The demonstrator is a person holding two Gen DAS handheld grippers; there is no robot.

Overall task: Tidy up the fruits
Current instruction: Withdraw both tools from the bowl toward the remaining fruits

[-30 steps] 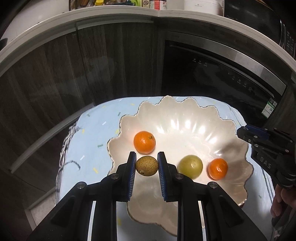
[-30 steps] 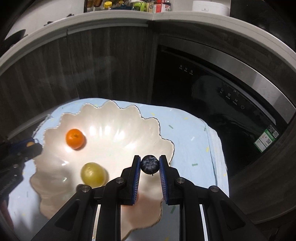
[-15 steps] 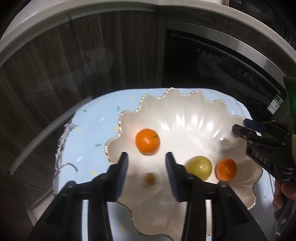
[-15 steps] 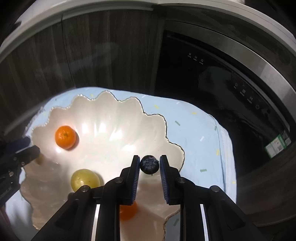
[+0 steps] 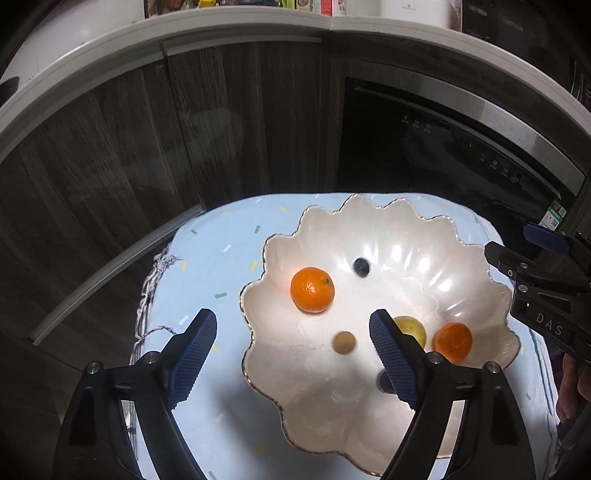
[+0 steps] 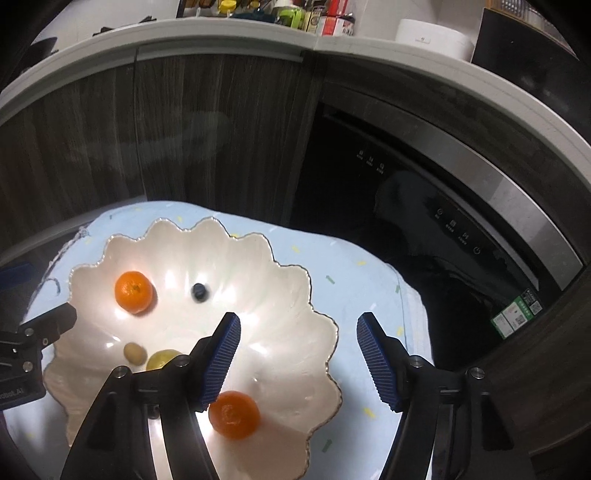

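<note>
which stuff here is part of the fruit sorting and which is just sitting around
Part of the job:
- scalloped bowl
- two oranges
- blueberry
- small brown fruit
- yellow-green fruit

Just lying about:
- blue cloth
- countertop bottles
- dishwasher

Fruits (image 5: 312,290) in bowl (image 5: 461,236) on cloth (image 5: 221,236)

Both the left gripper (image 5: 291,332) and the right gripper (image 6: 297,338) have black arms, silver screws and ribbed blue pads; white "DAS" lettering marks the right one's side.
</note>
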